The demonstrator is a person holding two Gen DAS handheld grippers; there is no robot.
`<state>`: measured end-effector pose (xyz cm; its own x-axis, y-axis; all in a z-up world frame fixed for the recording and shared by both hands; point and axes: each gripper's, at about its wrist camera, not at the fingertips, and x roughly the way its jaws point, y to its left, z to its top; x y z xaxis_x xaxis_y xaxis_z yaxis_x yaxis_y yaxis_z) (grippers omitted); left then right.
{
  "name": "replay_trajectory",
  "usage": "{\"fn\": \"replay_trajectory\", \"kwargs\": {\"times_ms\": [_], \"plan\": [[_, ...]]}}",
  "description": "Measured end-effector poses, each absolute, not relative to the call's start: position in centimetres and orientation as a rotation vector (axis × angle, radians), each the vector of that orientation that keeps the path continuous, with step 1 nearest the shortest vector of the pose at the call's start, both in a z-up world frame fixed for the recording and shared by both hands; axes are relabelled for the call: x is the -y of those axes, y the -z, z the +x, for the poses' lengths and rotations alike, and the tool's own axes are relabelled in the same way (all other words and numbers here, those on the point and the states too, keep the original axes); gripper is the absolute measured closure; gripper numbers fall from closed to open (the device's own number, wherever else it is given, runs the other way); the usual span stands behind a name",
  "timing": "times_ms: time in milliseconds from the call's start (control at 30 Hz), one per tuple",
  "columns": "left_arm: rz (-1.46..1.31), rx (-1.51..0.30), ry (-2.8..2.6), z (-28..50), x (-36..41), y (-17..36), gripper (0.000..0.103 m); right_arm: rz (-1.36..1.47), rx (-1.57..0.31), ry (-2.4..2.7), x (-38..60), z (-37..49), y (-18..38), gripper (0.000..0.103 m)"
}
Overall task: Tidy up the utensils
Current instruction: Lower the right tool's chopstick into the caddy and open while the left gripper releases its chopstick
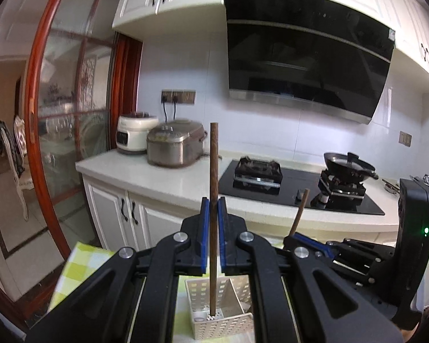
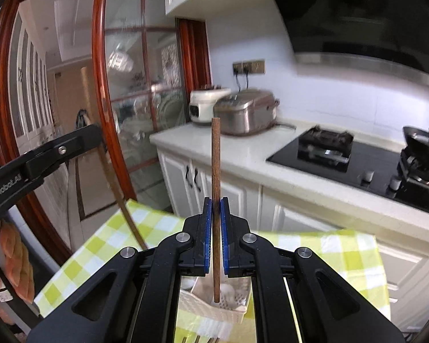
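Observation:
My left gripper (image 1: 213, 203) is shut on a brown wooden chopstick (image 1: 213, 157) that stands upright between the blue pads. Its lower tip hangs over a white perforated basket (image 1: 223, 321) on the green checked cloth (image 1: 80, 268). In the left wrist view my right gripper (image 1: 293, 235) sits to the right, shut on a second chopstick (image 1: 300, 208). The right wrist view shows that gripper (image 2: 216, 203) clamping its chopstick (image 2: 216, 157) upright above the basket (image 2: 191, 300). The left gripper (image 2: 95, 134) and its chopstick (image 2: 120, 194) appear at the left there.
Beyond the cloth-covered table runs a white counter (image 1: 157, 183) with two rice cookers (image 1: 174, 145), a black hob (image 1: 294, 191) and a wok (image 1: 349, 165). A red-framed glass door (image 1: 71, 114) stands at the left. A person's hand (image 2: 14, 260) shows at the left edge.

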<state>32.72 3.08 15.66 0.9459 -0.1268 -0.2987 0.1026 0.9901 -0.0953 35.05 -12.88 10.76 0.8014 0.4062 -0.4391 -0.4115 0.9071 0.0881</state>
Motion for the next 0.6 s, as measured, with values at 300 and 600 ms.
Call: {"fn": "replay_trajectory", "kwargs": {"times_ms": [300, 600], "plan": [[-0.116, -0.505, 0.172, 37.0, -3.5, -9.6, 0.097, -0.060, -0.628, -0.422, 11.3, 37.7, -6.2, 0.097], [-0.125, -0.613, 0.125, 38.6, -4.6, -5.7, 0.094, -0.035, -0.649, -0.412, 11.2, 40.3, -4.2, 0.092]]}}
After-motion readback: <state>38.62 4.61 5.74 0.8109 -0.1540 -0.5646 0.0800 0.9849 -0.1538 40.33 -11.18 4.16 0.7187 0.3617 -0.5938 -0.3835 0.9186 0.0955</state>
